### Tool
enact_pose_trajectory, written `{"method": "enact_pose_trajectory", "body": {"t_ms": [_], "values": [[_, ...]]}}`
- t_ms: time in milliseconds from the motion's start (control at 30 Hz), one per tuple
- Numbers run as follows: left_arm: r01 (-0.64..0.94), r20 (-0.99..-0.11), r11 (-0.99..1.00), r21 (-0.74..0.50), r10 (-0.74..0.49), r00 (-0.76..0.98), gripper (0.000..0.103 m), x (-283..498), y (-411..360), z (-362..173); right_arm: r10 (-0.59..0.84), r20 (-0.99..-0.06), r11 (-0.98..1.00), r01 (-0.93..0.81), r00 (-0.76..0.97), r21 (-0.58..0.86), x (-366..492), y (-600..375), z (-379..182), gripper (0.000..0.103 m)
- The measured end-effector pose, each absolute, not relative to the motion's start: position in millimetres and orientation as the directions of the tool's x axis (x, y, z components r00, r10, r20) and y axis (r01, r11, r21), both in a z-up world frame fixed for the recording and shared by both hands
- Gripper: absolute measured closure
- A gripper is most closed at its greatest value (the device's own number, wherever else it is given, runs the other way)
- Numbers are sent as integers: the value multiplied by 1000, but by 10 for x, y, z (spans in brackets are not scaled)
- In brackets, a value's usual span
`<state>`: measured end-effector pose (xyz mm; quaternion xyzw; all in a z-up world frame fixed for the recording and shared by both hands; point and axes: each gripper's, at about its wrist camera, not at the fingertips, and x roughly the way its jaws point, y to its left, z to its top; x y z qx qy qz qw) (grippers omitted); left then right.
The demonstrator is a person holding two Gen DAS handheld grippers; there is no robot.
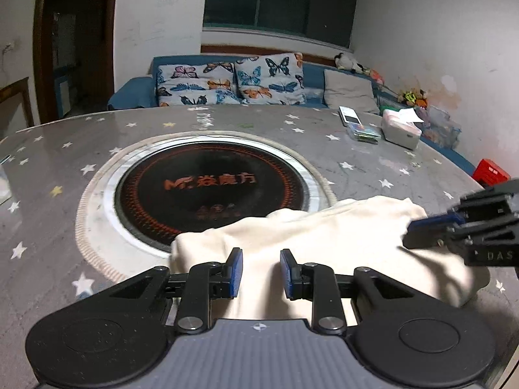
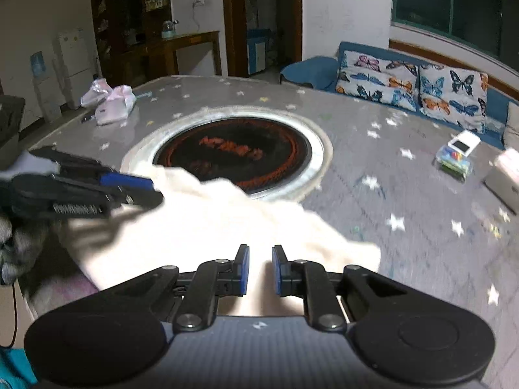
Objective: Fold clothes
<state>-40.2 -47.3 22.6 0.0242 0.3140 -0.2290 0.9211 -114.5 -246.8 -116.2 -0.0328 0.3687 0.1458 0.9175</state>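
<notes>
A cream garment (image 1: 324,233) lies bunched on the grey star-patterned table (image 1: 48,210), its far edge overlapping the round black hob (image 1: 211,188) set into the tabletop. My left gripper (image 1: 261,269) hovers over the garment's near left part, its blue pads apart, with cloth showing through the gap and no pad pressing on it. My right gripper (image 2: 261,267) sits over the near right part of the garment (image 2: 211,220), jaws narrowly apart, again with cloth in the gap. Each gripper shows in the other's view: the right gripper (image 1: 410,235) at the right, the left gripper (image 2: 152,191) at the left.
On the far right of the table sit a white tissue box (image 1: 400,129), a remote (image 1: 348,116) and a small packet (image 1: 363,133); a red box (image 1: 489,171) is at the right edge. Pink-white bags (image 2: 110,103) lie far left. A blue sofa (image 1: 136,90) stands behind.
</notes>
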Motion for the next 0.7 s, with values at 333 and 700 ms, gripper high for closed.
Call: {"method": "enact_pose_trajectory", "body": {"t_ms": [333,700], "values": [[390,-595,918,-73,-354,722,74,-373,-335,205,191,-688,975,-217,701,50,-1220,-2704,-1217,86],[403,-584,913,-61,-361,727,75,-479,-370,298,159,-693,981,-189,703,34,-1098,-2823,-1189,86]]}}
